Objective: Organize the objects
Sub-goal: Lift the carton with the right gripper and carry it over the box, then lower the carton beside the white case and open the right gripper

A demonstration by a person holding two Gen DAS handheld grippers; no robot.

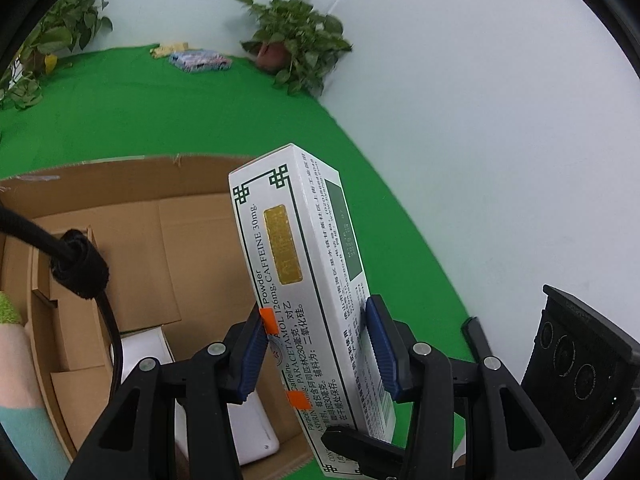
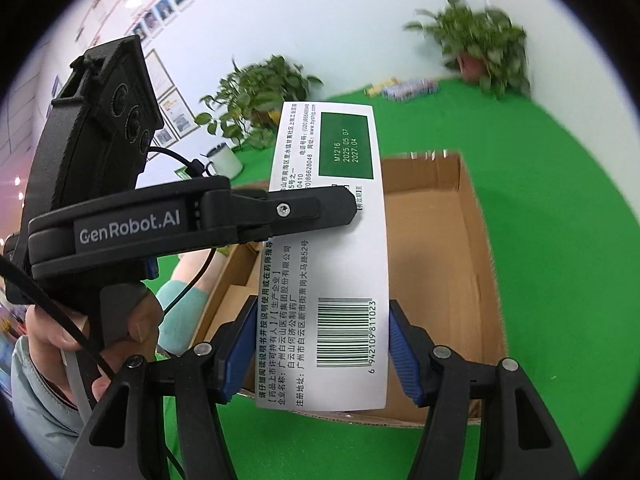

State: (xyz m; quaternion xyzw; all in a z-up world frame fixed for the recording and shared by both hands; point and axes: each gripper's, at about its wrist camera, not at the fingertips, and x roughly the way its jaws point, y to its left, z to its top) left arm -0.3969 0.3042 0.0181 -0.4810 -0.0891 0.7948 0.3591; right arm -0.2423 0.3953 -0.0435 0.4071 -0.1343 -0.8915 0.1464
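At the far left of the left wrist view, a black cable [image 1: 86, 280] crosses over an open cardboard box [image 1: 120, 184] standing on a green table cover [image 1: 160, 100]. White packages [image 1: 148, 344] lie on the box floor. Further right, the left gripper [image 1: 320, 344] pinches a white medicine carton [image 1: 304, 264] between its blue pads [image 1: 380, 344], one pad on each long side. The carton is held above the box's right part and the cloth beside it. The other gripper's finger [image 1: 360, 448] reaches across the carton's lower end.

In the right wrist view, a hand [image 2: 72, 340] at the left grips the left tool's handle, whose upper finger [image 2: 312, 208] lies across the carton's [image 2: 336, 240] barcode side. To the right, the right gripper [image 2: 322, 356] has a blue pad at each edge of the carton's near end; whether they press cannot be told. The box [image 2: 460, 240] lies behind, with potted plants [image 2: 480, 44] along the wall.
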